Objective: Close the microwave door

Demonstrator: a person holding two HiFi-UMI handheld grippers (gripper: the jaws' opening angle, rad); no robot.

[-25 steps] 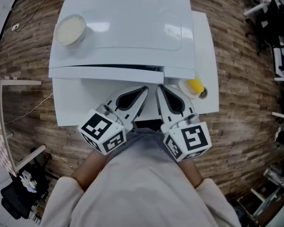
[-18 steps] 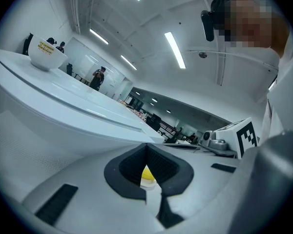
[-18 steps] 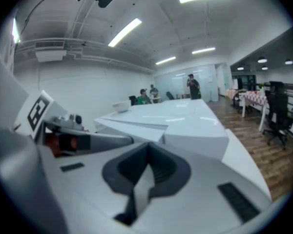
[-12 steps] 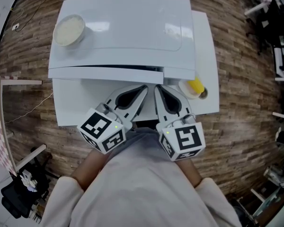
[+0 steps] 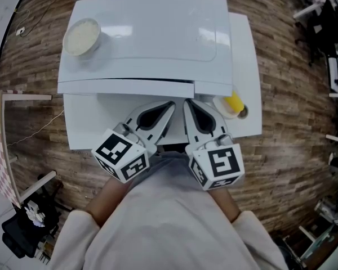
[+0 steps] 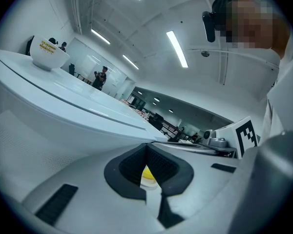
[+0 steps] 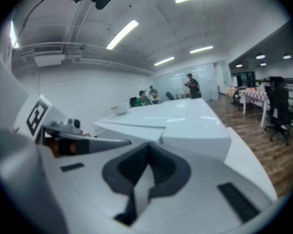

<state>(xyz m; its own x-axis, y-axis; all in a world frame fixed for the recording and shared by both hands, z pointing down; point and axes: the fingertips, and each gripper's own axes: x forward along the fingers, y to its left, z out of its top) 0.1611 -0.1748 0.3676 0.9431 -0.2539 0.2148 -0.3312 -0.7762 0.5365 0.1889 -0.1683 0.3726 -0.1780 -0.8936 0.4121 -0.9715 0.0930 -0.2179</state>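
The left gripper [image 5: 172, 105] has its two jaws pressed together at the tips. The dark padded hollow behind them holds nothing. In the left gripper view only a small white cup with a yellow object inside [image 6: 147, 175] shows through that hollow, standing farther off on the table. The right gripper [image 5: 187, 104] is likewise closed tip to tip and empty. Both tools sit side by side, close to the person's body, and their tips point at the front of the white microwave [image 5: 152, 32], near it but not touching it.

The microwave stands on a white table [image 5: 84, 125]. Its white door [image 5: 124, 88] runs along the front face. A thin dark line separates the door from the top panel and widens slightly toward the right. Whether the door is latched cannot be told.

A white bowl filled with pale rice [image 5: 83, 35] rests on the microwave's top, at its far left corner. The small cup stands on the table at the microwave's front right corner, just right of the right gripper's jaws.

A bare strip of table lies in front of the door, under the jaws. The brown wood-plank floor [image 5: 34, 128] surrounds the table on the visible sides.
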